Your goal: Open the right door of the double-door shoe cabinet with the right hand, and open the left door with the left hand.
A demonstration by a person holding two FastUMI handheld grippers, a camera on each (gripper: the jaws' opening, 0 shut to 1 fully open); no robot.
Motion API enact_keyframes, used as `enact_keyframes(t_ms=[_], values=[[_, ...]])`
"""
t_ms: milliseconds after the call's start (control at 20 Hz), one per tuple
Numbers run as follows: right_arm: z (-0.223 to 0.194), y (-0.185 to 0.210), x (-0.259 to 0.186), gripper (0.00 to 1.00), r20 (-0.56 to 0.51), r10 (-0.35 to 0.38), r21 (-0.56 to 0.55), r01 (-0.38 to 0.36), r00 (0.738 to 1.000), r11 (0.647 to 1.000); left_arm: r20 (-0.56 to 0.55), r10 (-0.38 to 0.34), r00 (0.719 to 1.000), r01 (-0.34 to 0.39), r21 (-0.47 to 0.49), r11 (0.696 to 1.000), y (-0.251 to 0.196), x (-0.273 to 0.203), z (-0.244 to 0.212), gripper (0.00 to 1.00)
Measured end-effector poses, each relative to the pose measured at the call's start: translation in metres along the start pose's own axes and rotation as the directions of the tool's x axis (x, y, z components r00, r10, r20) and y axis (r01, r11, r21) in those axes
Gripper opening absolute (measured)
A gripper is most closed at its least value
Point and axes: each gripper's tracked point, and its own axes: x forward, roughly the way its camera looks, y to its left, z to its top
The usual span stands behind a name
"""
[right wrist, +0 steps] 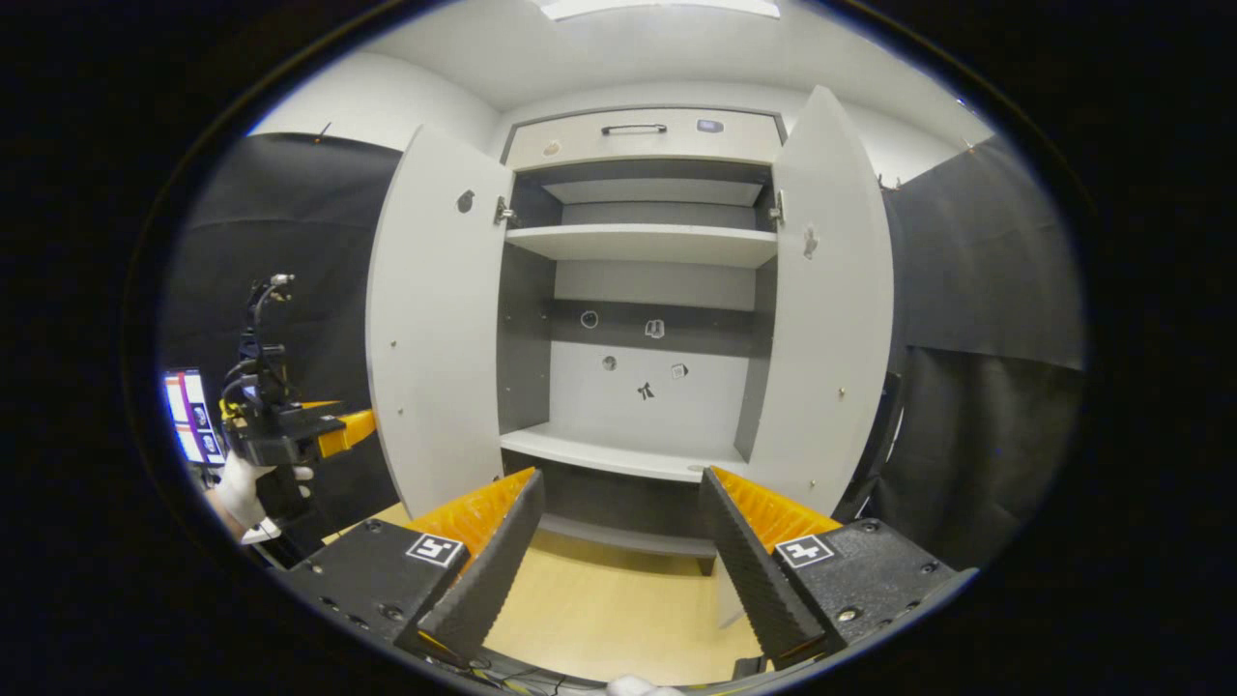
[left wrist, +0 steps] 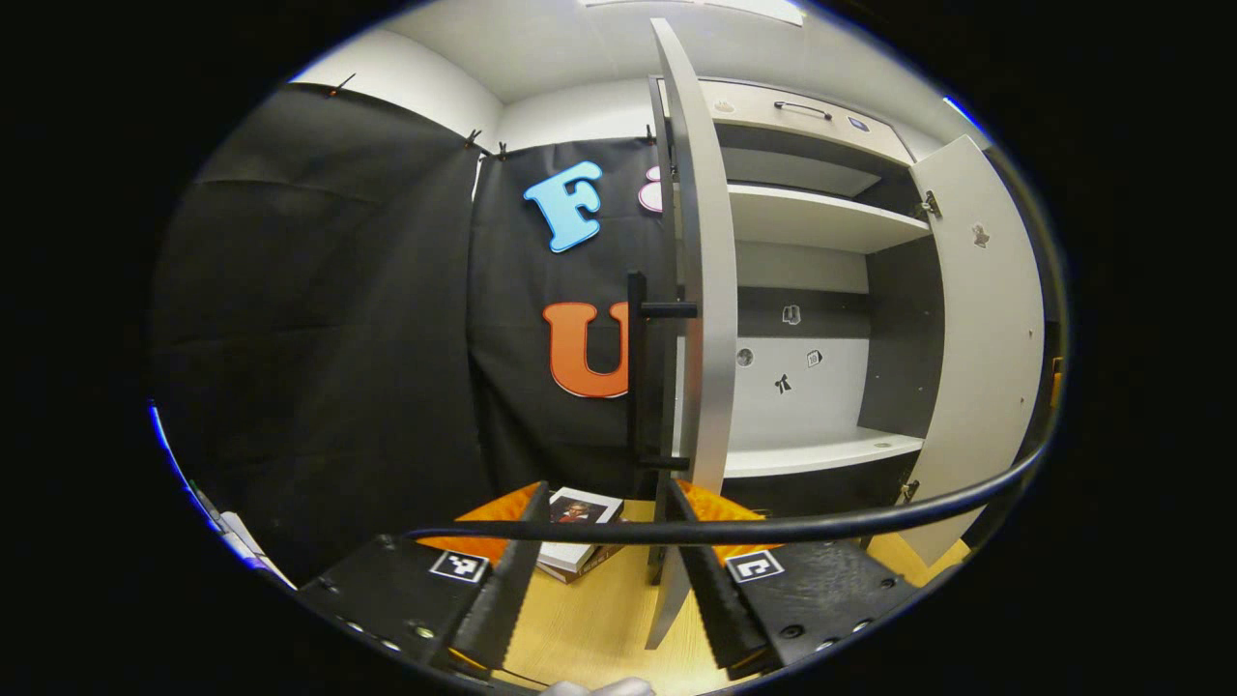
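Right gripper view: shoe cabinet (right wrist: 647,319) at frame centre, left door (right wrist: 430,319) and right door (right wrist: 836,309) both swung wide; right gripper (right wrist: 618,561) spread, empty. Left gripper view: left gripper (left wrist: 604,570) spread, empty, door handle (left wrist: 638,382) just beyond its fingertips; risk: the black cable (left wrist: 773,527) draped across it could snag that handle.

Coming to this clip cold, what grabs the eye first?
The shoe cabinet stands wide open mid-frame in the right gripper view, left door and right door both swung out, shelves bare. In the left gripper view, the left door's edge and black handle loom ahead of the open left tongs.
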Motion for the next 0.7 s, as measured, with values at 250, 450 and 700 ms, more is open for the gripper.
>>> enact_keyframes(t_ms=[250, 450, 700], values=[[0.005, -0.002, -0.001, 1.00, 0.013, -0.016, -0.002, 0.016, 1.000, 1.000, 0.034, -0.026, 0.999, 0.025, 0.018, 1.000, -0.016, -0.039, 0.023, 0.88], [0.010, -0.014, -0.009, 1.00, 0.030, -0.054, 0.009, 0.053, 0.998, 0.999, 0.113, -0.057, 0.992, 0.047, 0.086, 0.995, -0.043, -0.079, 0.064, 0.88], [0.021, -0.040, -0.026, 1.00, 0.061, -0.138, 0.029, 0.136, 0.989, 0.990, 0.143, -0.092, 0.985, 0.075, 0.120, 0.990, -0.068, -0.115, 0.090, 0.92]])
